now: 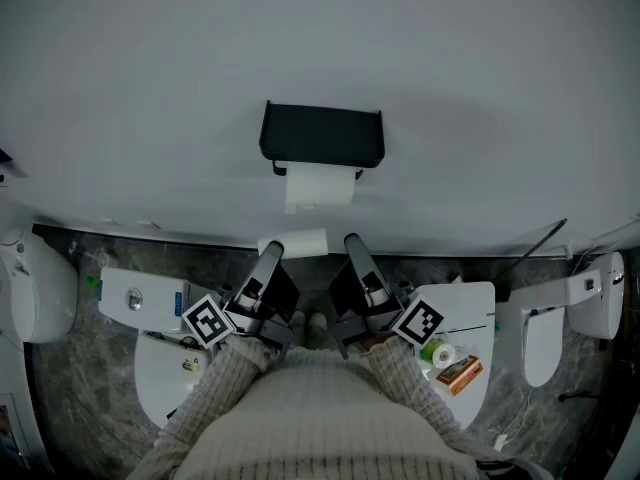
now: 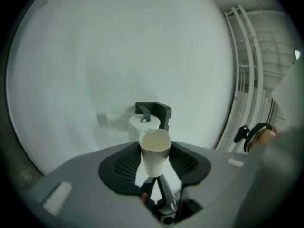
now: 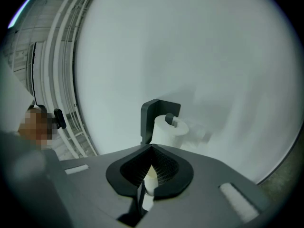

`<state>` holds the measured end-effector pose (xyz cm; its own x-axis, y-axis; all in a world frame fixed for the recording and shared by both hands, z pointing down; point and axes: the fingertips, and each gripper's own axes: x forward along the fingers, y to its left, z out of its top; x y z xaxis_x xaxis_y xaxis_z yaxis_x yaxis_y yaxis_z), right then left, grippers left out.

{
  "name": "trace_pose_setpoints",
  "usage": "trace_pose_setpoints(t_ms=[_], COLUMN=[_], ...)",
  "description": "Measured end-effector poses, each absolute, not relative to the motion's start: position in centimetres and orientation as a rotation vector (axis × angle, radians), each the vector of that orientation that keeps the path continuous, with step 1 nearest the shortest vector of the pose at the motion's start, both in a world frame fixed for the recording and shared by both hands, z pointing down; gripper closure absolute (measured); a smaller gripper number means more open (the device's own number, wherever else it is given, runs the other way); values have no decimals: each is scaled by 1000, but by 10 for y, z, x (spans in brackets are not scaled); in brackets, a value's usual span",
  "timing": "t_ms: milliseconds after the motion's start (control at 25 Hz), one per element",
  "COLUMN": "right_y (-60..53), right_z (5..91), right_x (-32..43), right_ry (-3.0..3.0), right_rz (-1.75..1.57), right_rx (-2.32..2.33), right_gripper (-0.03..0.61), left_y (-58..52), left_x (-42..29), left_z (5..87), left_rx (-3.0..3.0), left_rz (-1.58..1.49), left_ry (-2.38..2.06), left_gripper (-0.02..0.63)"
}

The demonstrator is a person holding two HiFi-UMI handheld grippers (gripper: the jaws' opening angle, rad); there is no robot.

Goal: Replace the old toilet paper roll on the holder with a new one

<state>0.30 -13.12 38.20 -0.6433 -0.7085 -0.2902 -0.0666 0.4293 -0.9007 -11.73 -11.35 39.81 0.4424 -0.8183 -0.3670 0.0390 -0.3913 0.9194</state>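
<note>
A black holder (image 1: 322,134) hangs on the white wall with a white paper roll (image 1: 320,182) on its bar, one sheet hanging down. Both also show in the gripper views: holder (image 2: 154,110), roll (image 2: 141,124), holder (image 3: 156,109), roll (image 3: 167,129). My left gripper (image 1: 272,251) (image 2: 154,165) is shut on a short pale tube (image 1: 296,243) (image 2: 155,148) below the holder, the tube's open end facing the camera. My right gripper (image 1: 352,240) (image 3: 151,167) is beside it, jaws shut together. A pale bit shows low behind them; I cannot tell what it is.
A white toilet tank (image 1: 140,298) sits at lower left. At lower right a white lid (image 1: 478,303) carries a green-and-white tape roll (image 1: 440,353) and an orange box (image 1: 460,373). White fixtures (image 1: 35,288) (image 1: 592,303) flank both sides. Wall rails (image 2: 247,70) stand off to the side.
</note>
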Motion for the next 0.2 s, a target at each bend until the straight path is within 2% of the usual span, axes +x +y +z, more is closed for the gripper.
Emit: trace_pose_setpoints(t_ms=[200], right_y=[-131], right_z=[382], right_x=[5], right_ry=[2002], right_rz=[-1231], right_rx=[-657], right_gripper=[578], left_y=[-111], left_x=[-114], left_z=[399], left_rx=[1717], left_rz=[-1083], left_ry=[-675], left_gripper=[442])
